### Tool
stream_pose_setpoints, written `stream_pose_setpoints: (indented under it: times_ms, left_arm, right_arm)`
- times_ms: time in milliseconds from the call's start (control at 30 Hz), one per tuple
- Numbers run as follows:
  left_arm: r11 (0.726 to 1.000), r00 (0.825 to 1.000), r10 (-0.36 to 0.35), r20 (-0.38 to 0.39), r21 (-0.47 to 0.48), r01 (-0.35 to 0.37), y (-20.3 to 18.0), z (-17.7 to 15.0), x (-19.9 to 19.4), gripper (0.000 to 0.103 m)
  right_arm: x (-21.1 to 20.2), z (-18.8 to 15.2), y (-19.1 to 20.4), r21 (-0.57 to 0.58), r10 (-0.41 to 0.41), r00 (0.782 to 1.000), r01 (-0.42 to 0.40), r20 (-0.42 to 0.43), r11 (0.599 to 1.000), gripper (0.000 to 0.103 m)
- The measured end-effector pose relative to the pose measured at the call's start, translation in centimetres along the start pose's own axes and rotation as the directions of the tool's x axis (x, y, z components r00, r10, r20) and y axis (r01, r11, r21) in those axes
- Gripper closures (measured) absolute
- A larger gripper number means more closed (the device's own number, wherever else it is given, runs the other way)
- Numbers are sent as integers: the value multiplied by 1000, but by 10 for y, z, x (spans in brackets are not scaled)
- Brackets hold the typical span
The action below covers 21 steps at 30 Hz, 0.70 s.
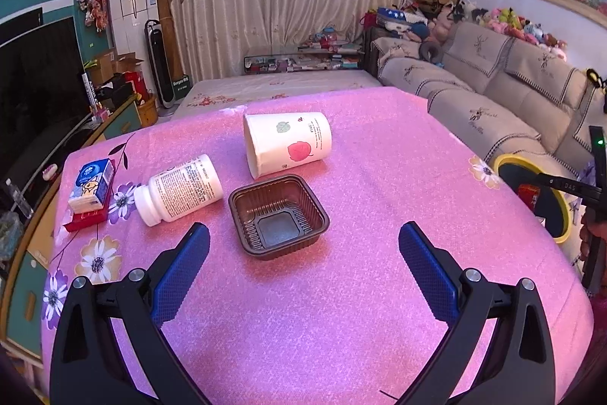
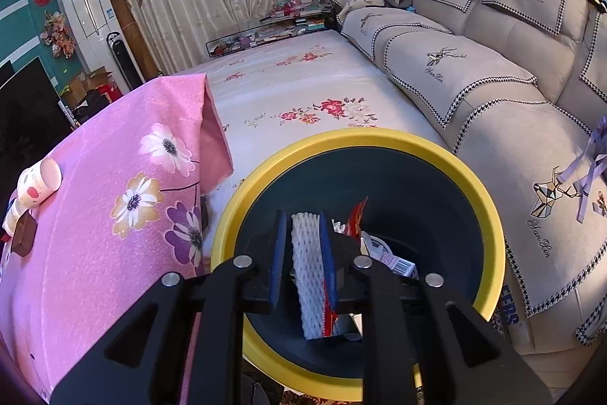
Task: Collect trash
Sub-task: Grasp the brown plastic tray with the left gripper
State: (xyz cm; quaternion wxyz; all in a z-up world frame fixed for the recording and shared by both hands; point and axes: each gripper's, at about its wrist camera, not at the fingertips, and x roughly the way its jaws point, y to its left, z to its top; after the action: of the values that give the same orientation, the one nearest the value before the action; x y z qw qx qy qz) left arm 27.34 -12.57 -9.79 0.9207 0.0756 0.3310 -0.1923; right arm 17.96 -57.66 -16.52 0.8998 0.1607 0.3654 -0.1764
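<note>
right gripper (image 2: 303, 253) clamping white foam net (image 2: 309, 276) over yellow-rimmed bin (image 2: 489, 215), some trash already inside | left gripper (image 1: 303, 253) hovering spread, empty | brown tray (image 1: 279, 215), paper cup (image 1: 287, 143), pill bottle (image 1: 178, 188) still awaiting pickup

Worktop (image 1: 341, 310) under a pink flowered cloth (image 1: 379, 158). On it I noted a paper cup (image 1: 287, 143) lying on its side, mouth toward me. Just in front, a brown plastic tray (image 1: 279, 215), upright. Left of the tray I saw a white pill bottle (image 1: 178, 190) on its side. At the left edge, a tissue pack (image 1: 91, 183) sat on a red box (image 1: 85, 221).
</note>
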Motion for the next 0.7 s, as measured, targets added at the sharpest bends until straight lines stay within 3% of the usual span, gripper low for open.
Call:
stream_pose_setpoints:
  times_ms: [100, 333, 533, 700]
  left_arm:
    - [1000, 998, -12, -56, -5, 12, -7, 9, 16, 5]
    - [998, 991, 62, -116, 35, -58, -19, 23, 53, 7]
    - [997, 982, 68, -177, 32, -64, -18, 25, 79, 25]
    - [999, 975, 48, -216, 16, -45, -14, 25, 90, 55]
  right_arm:
    - [0, -1, -1, 8, 11, 1000, -11, 1, 1000, 86]
    - [-1, -4, 1, -3, 34, 999, -34, -8, 999, 85]
    - [-2, -5, 0, 3, 47, 999, -47, -7, 999, 84]
    - [-1, -7, 0, 2, 57, 998, -57, -13, 998, 84]
